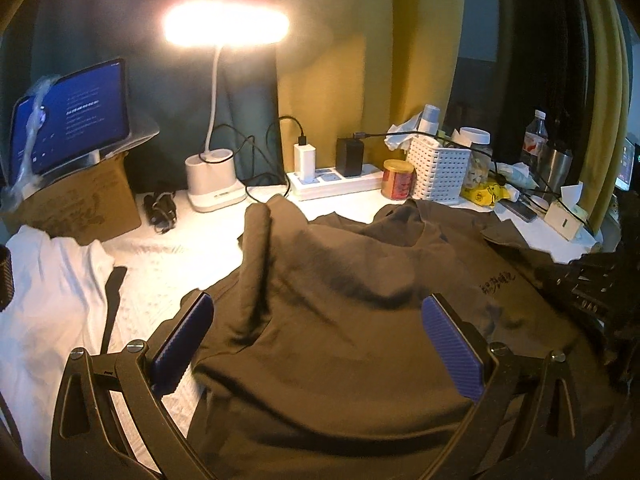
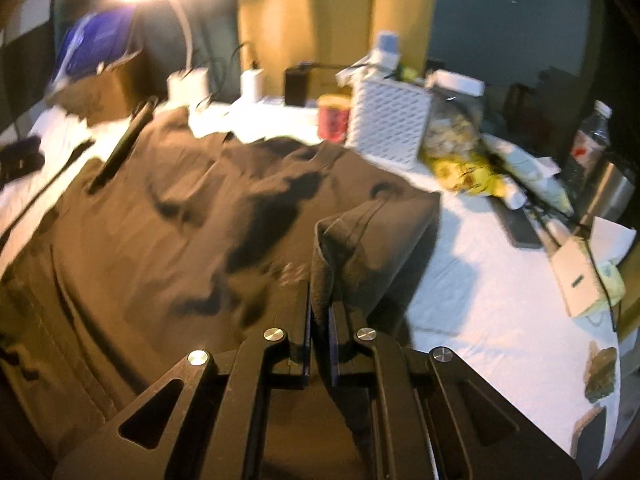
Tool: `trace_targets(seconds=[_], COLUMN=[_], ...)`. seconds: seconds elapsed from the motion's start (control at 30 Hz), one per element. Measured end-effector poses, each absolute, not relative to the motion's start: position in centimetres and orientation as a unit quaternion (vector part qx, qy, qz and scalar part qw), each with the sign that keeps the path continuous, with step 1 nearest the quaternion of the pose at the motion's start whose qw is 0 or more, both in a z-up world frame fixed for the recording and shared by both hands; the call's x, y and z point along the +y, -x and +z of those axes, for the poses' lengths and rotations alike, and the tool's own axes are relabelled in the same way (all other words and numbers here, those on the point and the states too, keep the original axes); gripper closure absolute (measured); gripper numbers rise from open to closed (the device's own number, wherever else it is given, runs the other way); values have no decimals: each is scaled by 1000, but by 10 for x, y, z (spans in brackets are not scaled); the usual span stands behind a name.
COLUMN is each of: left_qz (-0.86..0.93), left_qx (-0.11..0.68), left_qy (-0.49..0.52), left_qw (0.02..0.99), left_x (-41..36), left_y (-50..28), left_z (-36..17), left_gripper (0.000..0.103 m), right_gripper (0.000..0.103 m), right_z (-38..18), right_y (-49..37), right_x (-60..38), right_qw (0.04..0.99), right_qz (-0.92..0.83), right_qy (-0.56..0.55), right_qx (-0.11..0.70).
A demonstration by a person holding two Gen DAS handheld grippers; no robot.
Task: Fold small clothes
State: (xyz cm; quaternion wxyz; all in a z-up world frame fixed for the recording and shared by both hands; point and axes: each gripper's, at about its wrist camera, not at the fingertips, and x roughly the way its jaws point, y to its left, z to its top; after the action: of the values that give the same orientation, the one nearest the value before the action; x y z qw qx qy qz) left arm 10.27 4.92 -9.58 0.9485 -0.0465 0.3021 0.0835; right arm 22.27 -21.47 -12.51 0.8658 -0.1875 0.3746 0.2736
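Right wrist view: the right gripper (image 2: 320, 304) pinches a raised fold of the brown shirt (image 2: 180, 220). The left gripper (image 1: 316, 320) hangs spread over the shirt, near the lamp (image 1: 214, 184).

Right wrist view blurred w/ motion. Brown shirt (image 2: 192, 220) cut off at left & near edges; its chest print (image 1: 496, 282) too small to read. Tablet (image 1: 68, 116) text illegible, partly behind plastic wrap (image 1: 34, 120).

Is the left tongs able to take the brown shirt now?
Probably yes: the left tongs stand open over the brown shirt, with nothing between them and the cloth.
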Motion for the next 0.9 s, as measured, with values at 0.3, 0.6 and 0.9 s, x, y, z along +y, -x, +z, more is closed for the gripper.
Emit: trace_targets(seconds=[0.3, 0.6, 0.9], left_qz=[83, 78, 81], left_qx=[310, 312, 329], left_qy=[61, 68, 68], left_qw=[945, 944, 938], left_x=[58, 65, 77], left_y=[-94, -101, -115], left_z=[-104, -107, -120], left_gripper=[1, 1, 1], right_gripper=[83, 68, 68], right_z=[-158, -134, -147], right_y=[-201, -209, -260], right_x=[-201, -187, -163], right_qw=[830, 839, 845], right_qz=[284, 281, 263], right_qy=[226, 231, 210], right_qx=[424, 404, 416])
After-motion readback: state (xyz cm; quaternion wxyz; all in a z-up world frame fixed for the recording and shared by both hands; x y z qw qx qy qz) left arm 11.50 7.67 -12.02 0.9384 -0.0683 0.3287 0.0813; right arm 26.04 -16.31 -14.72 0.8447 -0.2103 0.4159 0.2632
